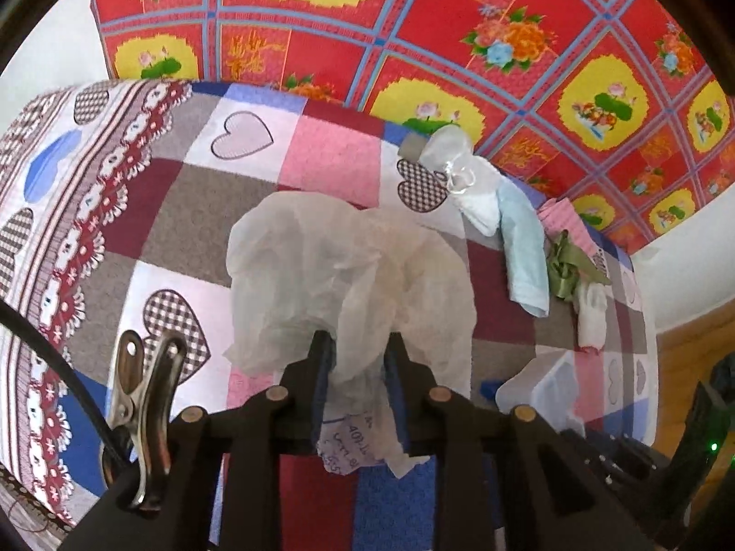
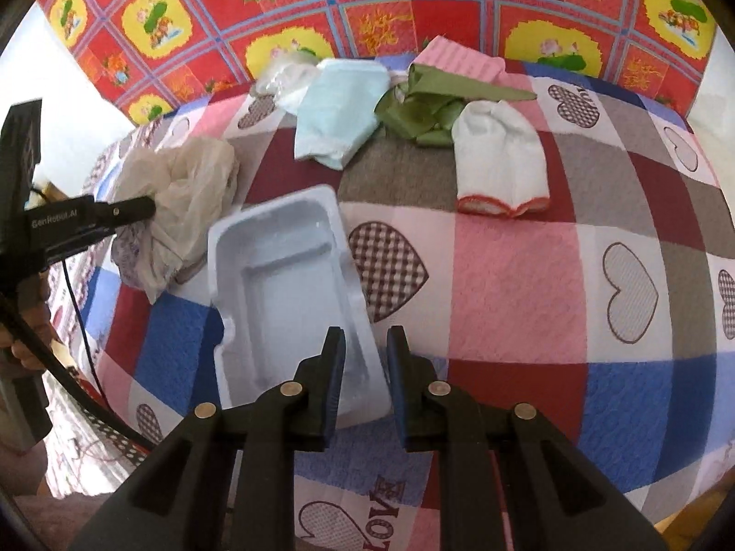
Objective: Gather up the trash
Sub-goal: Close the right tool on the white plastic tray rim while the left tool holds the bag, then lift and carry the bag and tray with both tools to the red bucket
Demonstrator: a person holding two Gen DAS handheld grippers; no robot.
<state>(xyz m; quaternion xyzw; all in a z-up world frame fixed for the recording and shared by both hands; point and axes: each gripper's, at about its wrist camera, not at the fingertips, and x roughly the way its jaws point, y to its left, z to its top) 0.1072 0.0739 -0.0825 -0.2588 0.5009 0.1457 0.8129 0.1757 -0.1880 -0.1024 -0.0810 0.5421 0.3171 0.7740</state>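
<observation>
My left gripper [image 1: 359, 349] was clamped on a crumpled, translucent plastic bag [image 1: 349, 271], its pads pinching the bunched neck while the rest billowed out in front and blocked much of my view of the quilt [image 1: 220, 193]. No earlier view was there to compare. A scrap of paper with handwriting [image 1: 349, 445] hung from the bag below the fingers. My right gripper [image 2: 366, 353] had its jaws a little apart, and the near right corner of a white moulded plastic tray [image 2: 280, 275] sat between them; I could not tell whether the pads pressed on it.

Taking that tray as the landmark: it lay on the patchwork quilt, and I could see nothing in its recessed compartments. The bag, held by the left gripper [image 2: 151, 209], was just to the tray's left, touching or nearly touching its far-left corner. Beyond the tray lay a pale blue folded cloth [image 2: 335, 110], with a clear crumpled wrapper [image 2: 285, 75] at its far-left end. To the far right of the tray sat a knot of green ribbon [image 2: 422, 115], a pink striped cloth [image 2: 459, 62] behind it, and a white glove with an orange cuff [image 2: 500, 160] touching the ribbon. A red floral sheet [image 2: 367, 9] rose behind them all. A metal clip [image 1: 142, 395] rode on the left rig, and a hand [image 2: 27, 344] gripped its handle left of the tray.
</observation>
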